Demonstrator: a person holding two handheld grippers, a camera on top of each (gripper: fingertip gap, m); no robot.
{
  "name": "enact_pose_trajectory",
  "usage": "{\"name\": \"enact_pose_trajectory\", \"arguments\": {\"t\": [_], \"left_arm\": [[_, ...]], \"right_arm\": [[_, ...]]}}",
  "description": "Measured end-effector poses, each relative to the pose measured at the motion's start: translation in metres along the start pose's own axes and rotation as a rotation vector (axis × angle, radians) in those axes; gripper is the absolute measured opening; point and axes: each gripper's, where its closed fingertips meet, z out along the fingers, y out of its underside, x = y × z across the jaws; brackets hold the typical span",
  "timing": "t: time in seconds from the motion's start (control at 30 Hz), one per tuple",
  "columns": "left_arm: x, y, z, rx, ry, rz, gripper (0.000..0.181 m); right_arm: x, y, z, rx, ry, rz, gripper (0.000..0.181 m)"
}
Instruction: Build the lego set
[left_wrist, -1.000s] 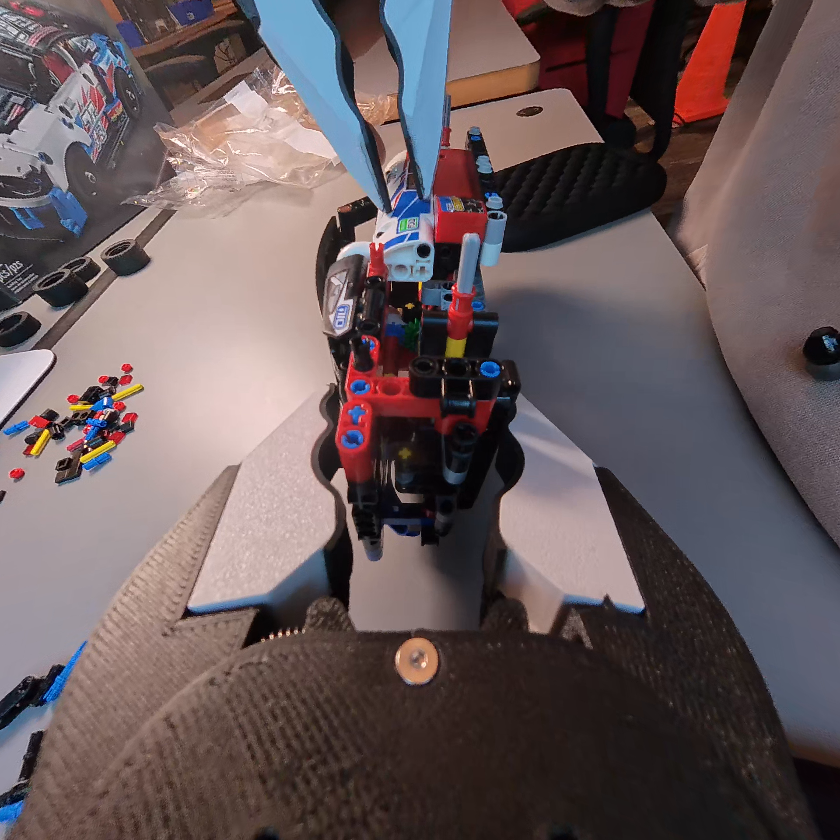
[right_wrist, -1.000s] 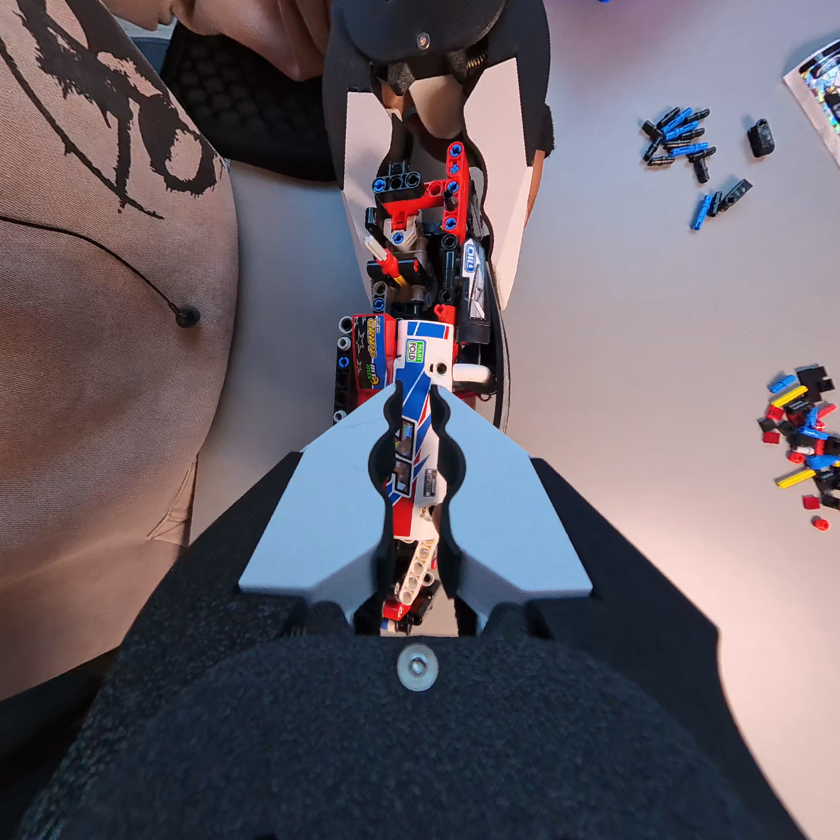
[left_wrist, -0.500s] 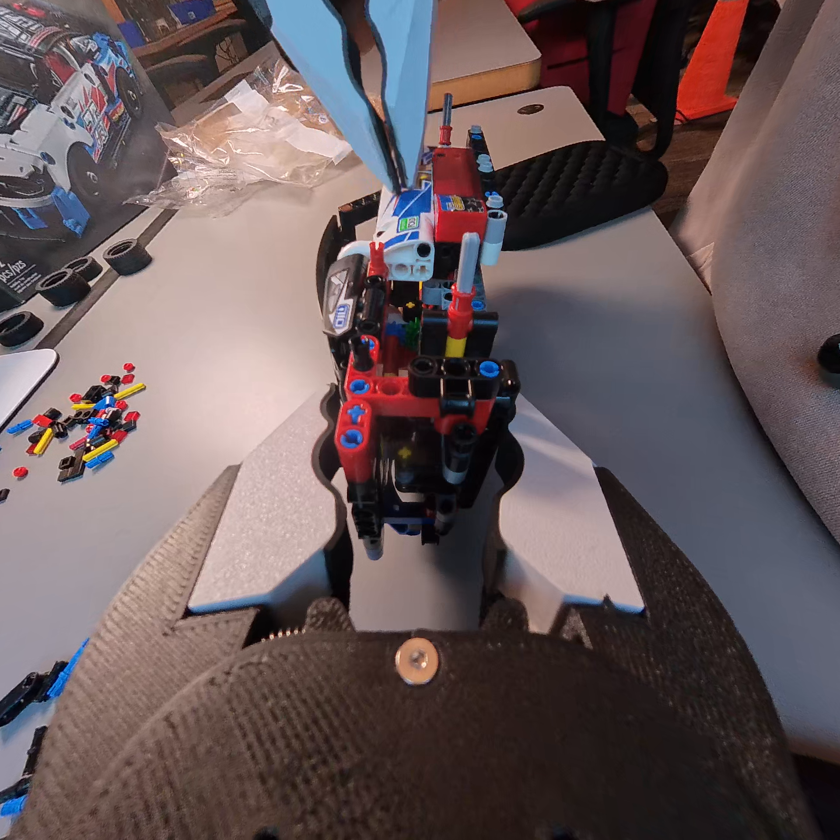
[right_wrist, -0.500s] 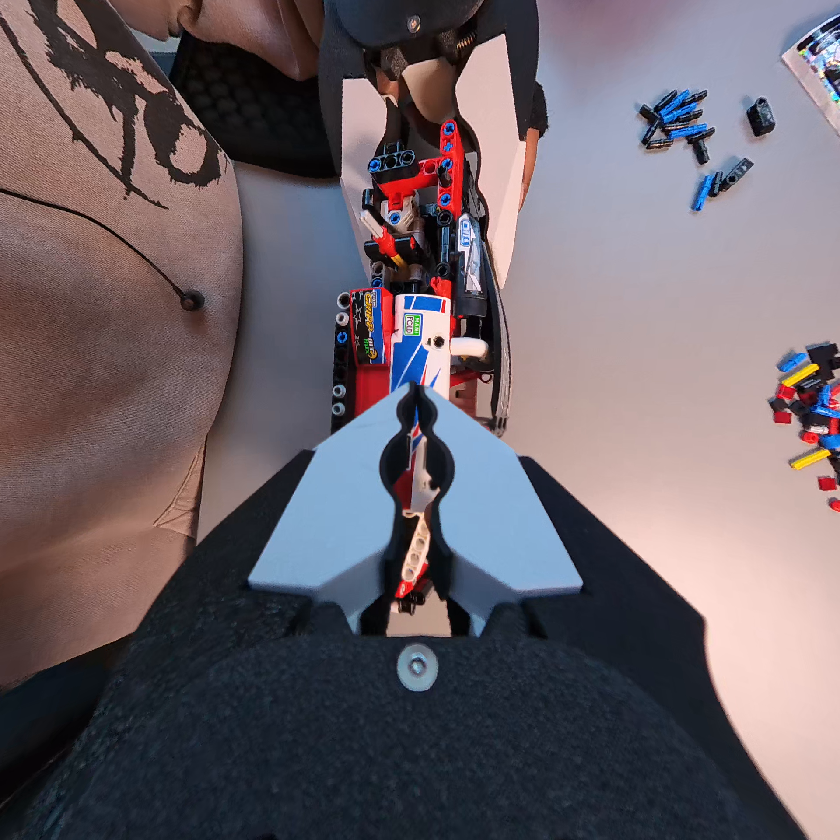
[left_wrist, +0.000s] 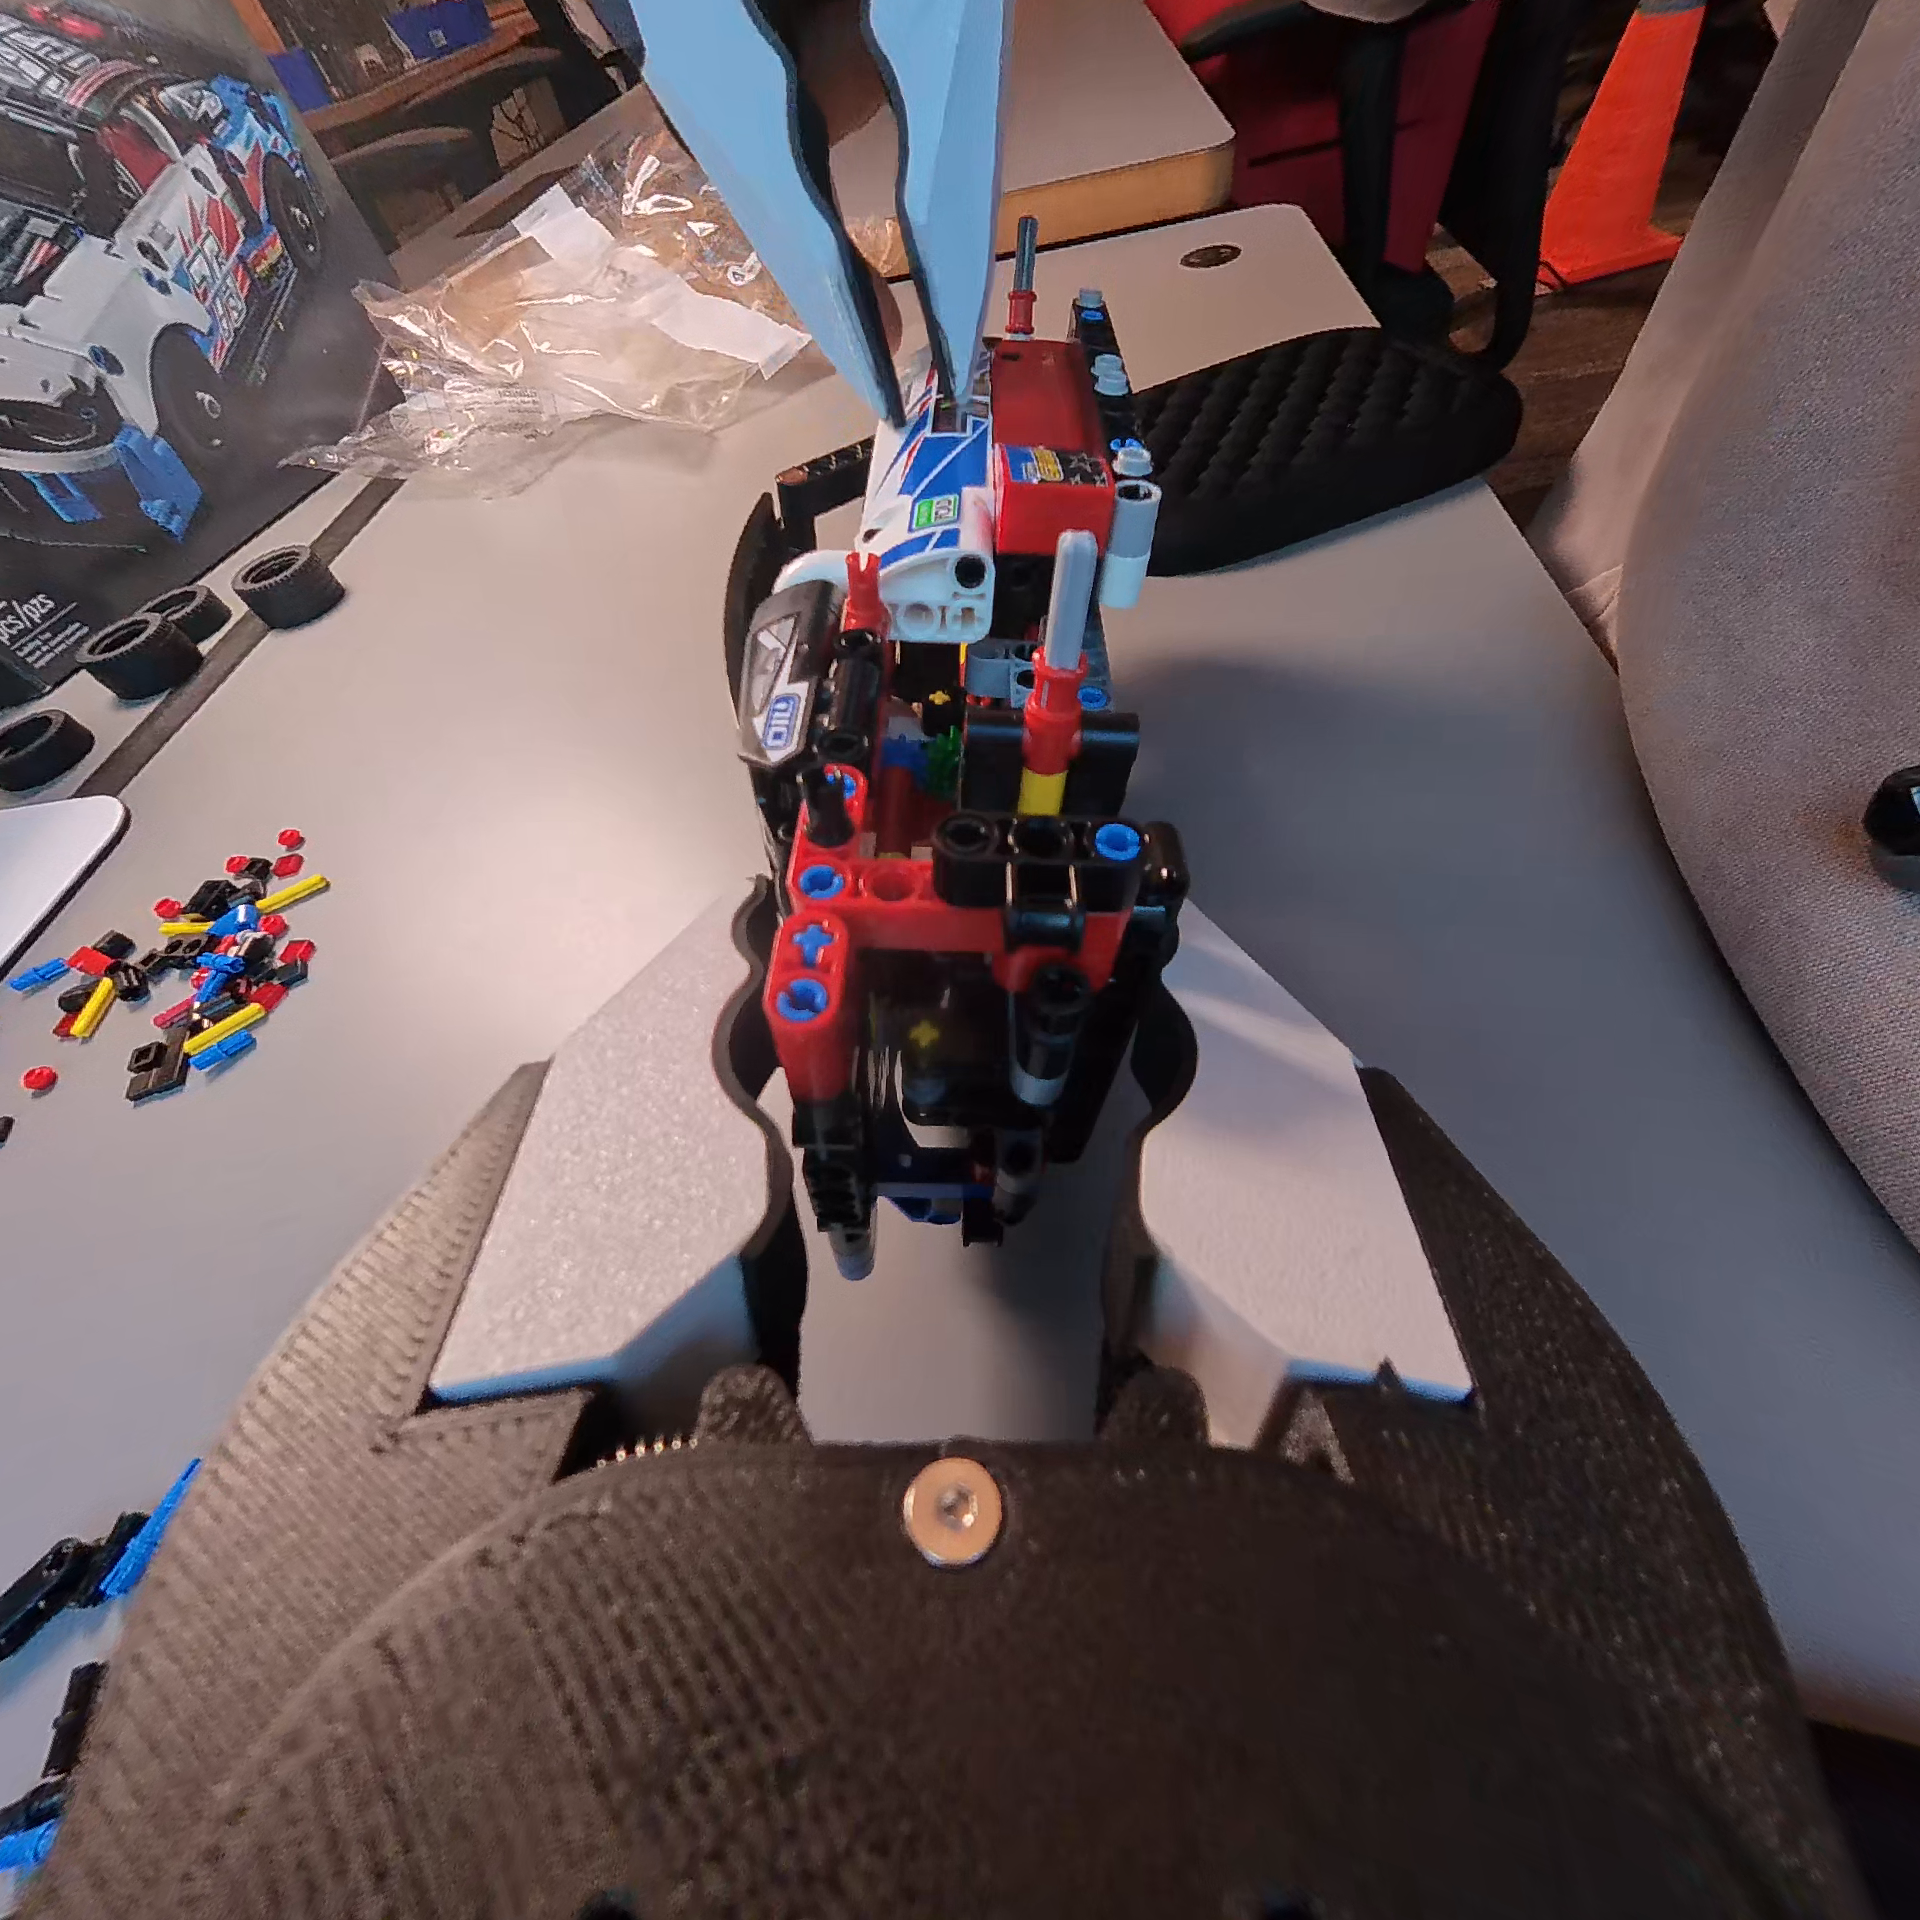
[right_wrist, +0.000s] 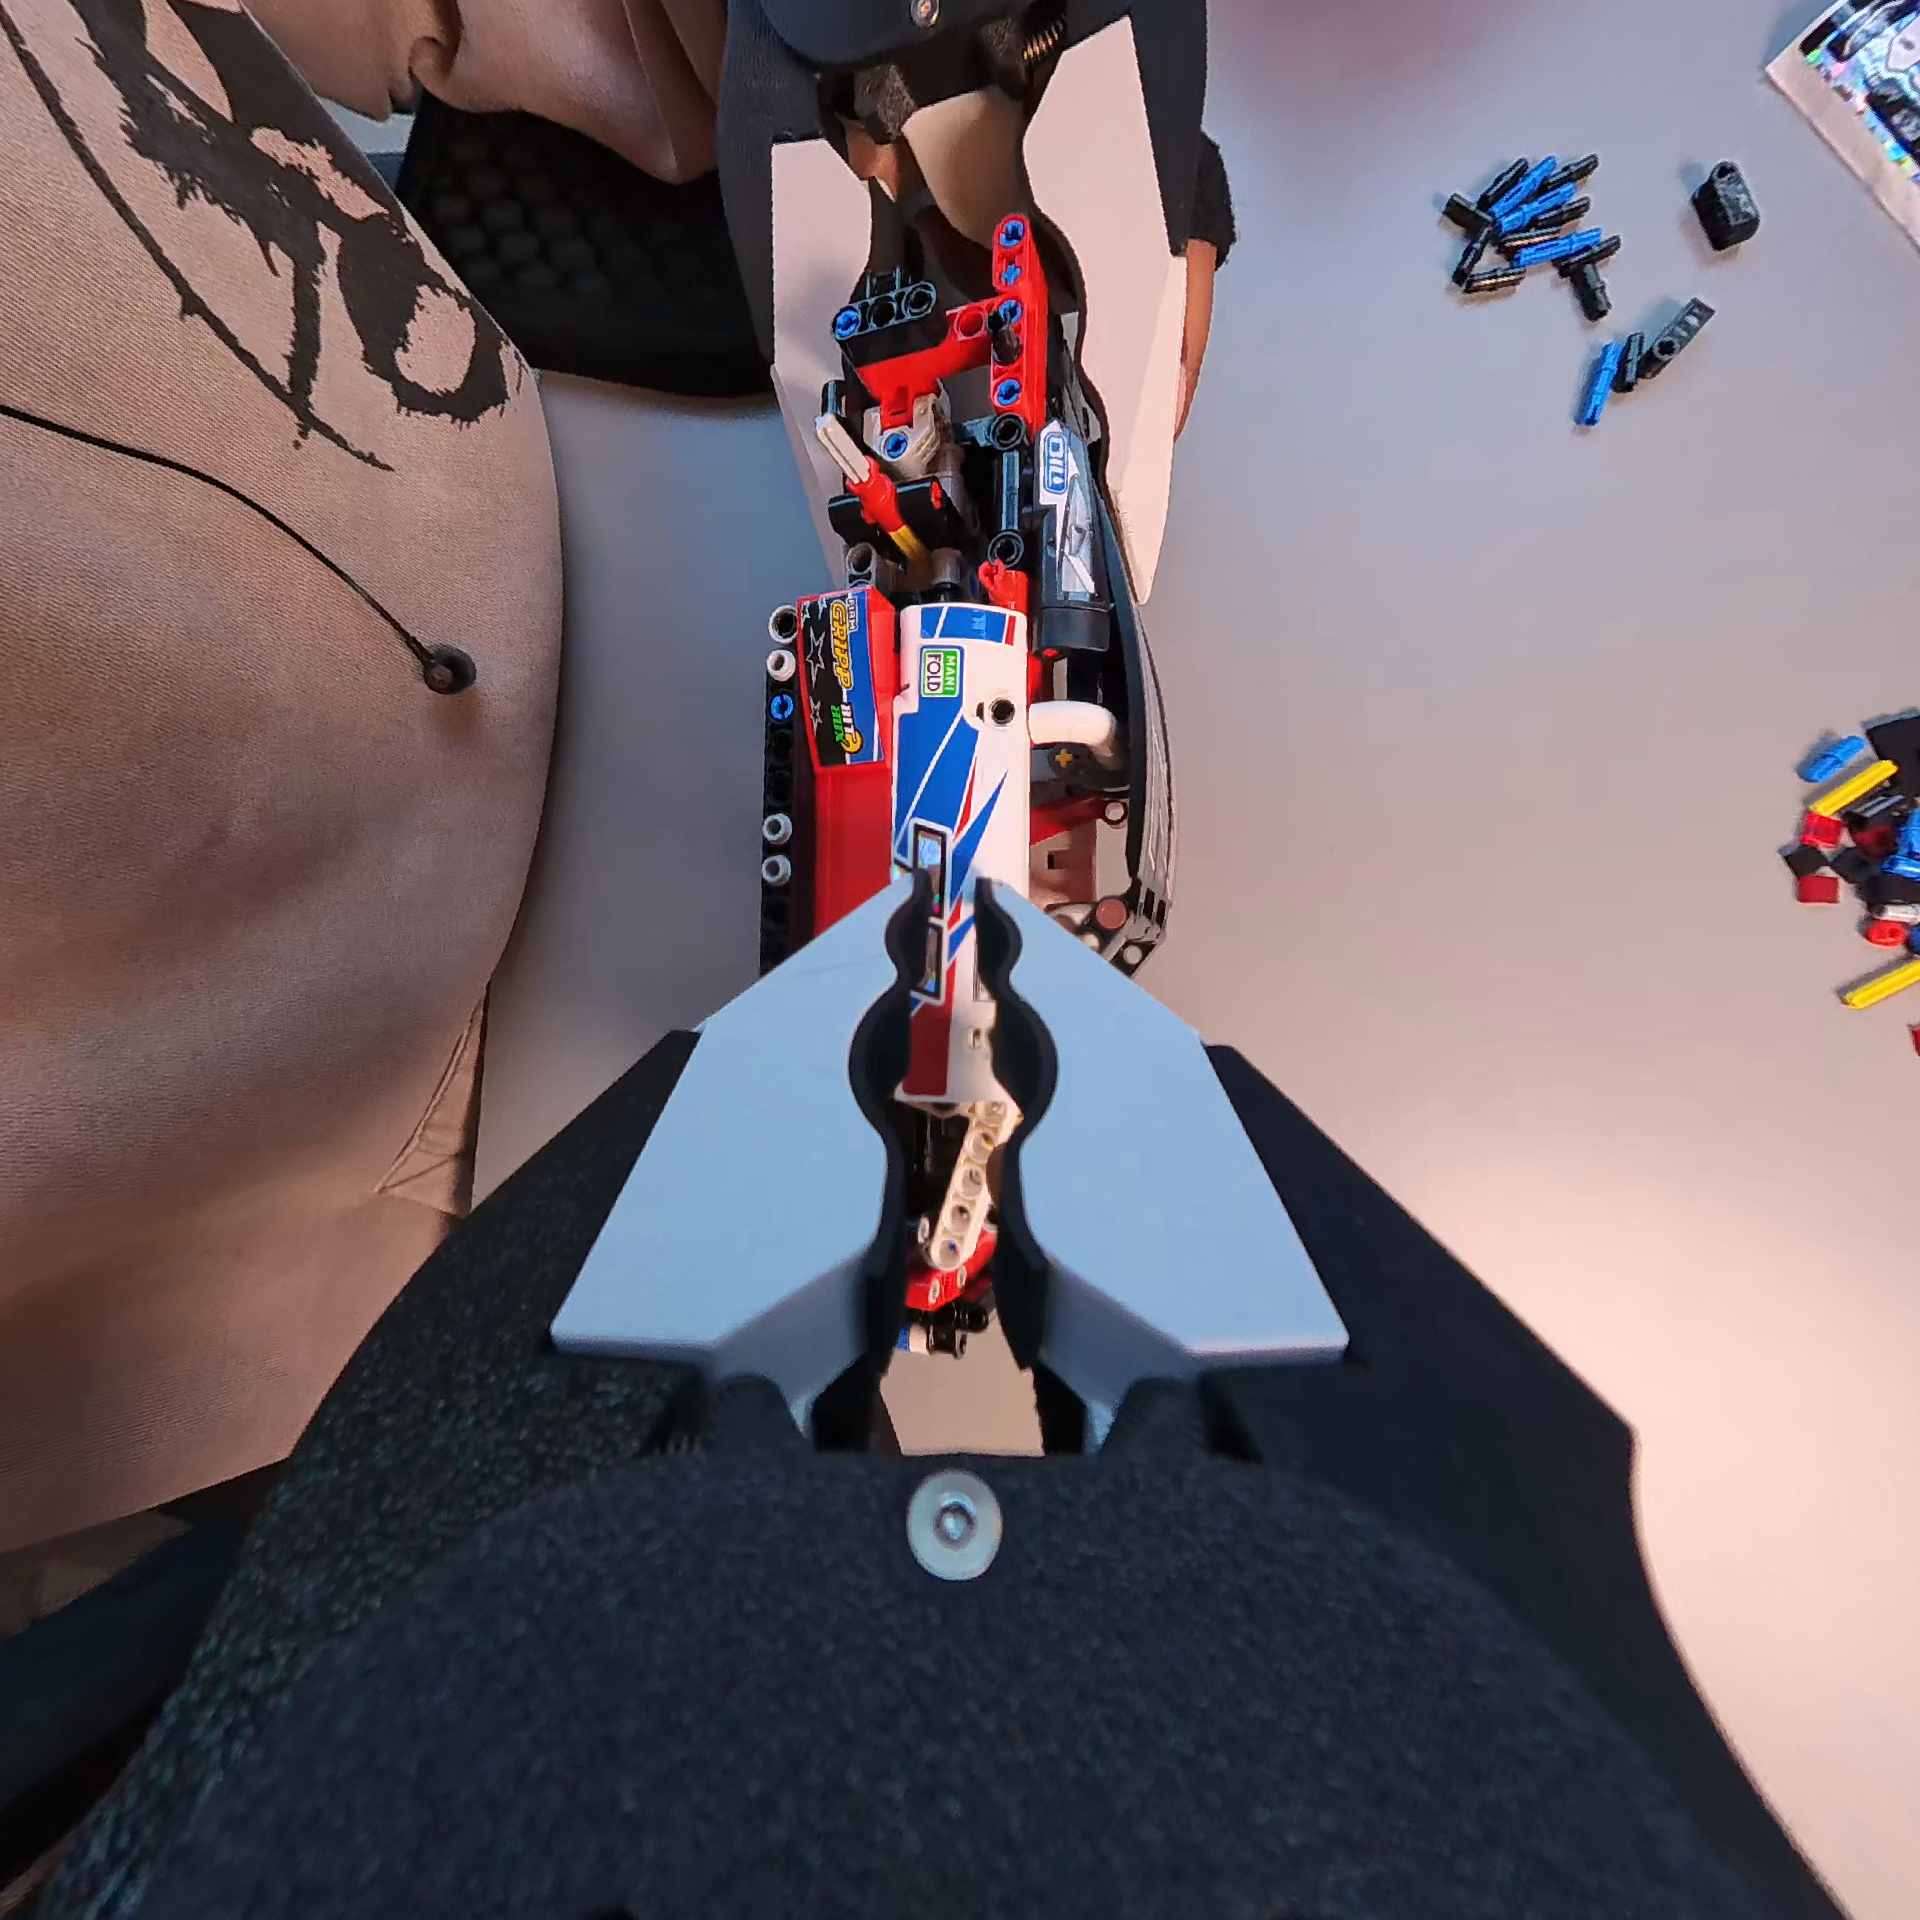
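Bodywork is only partly on the red, black and white brick car chassis (left_wrist: 966, 790) clamped above the grey tabletop (left_wrist: 499, 707) in my left tool (left_wrist: 961, 1049), my right tool (right_wrist: 951, 914) nearly pressed together over its white striped panel (right_wrist: 961, 748), while loose black tyres (left_wrist: 281, 587) and small coloured pins (left_wrist: 187, 977) await fitting.
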Motion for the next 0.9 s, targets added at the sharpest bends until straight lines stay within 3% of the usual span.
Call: {"name": "enact_pose_trajectory", "arguments": {"t": [0.17, 0.53, 0.67, 0.9], "left_arm": [[0.0, 0.0, 0.0, 0.0, 0.0, 0.0, 0.067], [0.0, 0.0, 0.0, 0.0, -0.001, 0.004, 0.067], [0.0, 0.0, 0.0, 0.0, 0.0, 0.002, 0.067], [-0.001, 0.0, 0.001, -0.001, -0.001, 0.001, 0.067]], "right_arm": [[0.0, 0.003, -0.002, 0.015, 0.009, 0.009, 0.002], [-0.002, 0.009, -0.01, 0.032, 0.02, 0.012, 0.012], [0.005, -0.002, -0.012, 0.063, 0.056, 0.004, 0.0], [0.001, 0.004, -0.004, 0.042, 0.03, -0.001, 0.0]]}}
